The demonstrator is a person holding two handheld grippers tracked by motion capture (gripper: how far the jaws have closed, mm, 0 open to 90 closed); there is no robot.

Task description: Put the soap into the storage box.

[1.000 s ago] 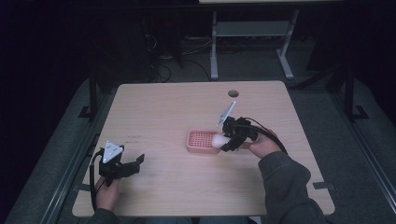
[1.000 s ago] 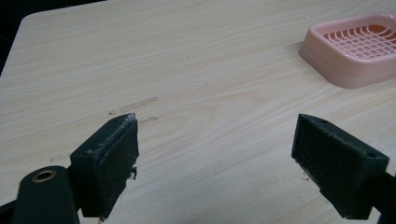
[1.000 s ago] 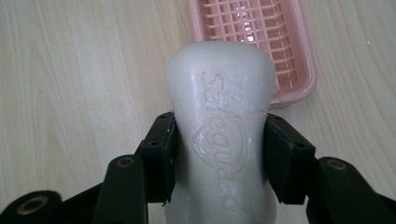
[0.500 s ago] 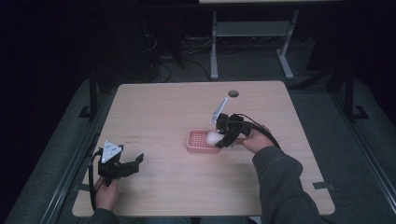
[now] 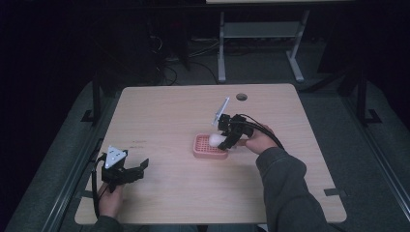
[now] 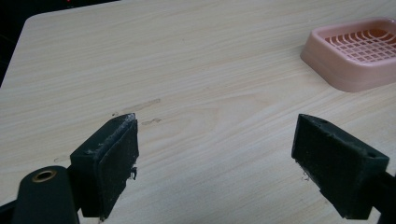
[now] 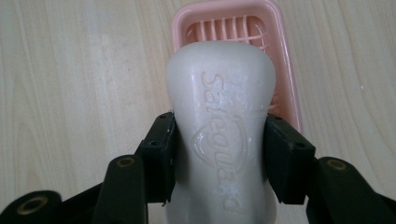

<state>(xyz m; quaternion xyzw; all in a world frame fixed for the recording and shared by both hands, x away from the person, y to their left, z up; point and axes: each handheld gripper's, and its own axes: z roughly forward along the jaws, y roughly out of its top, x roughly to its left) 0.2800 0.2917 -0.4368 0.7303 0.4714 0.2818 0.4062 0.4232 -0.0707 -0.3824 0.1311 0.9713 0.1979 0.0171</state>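
Soap (image 7: 222,135) sits clamped in the right gripper (image 7: 219,154) above the pink dish (image 5: 209,147); lower level, release gently; left gripper (image 6: 217,163), seven o'clock, gapes empty.

The right gripper (image 7: 219,154) clamps a white soap bar (image 7: 220,116) embossed "Safeguard" between both jaws, above a pink slatted soap dish (image 7: 285,70) at twelve o'clock on the pale wooden table (image 7: 70,84).

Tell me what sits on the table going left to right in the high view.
Left claw → pink tray → soap held in the right claw → right hand.
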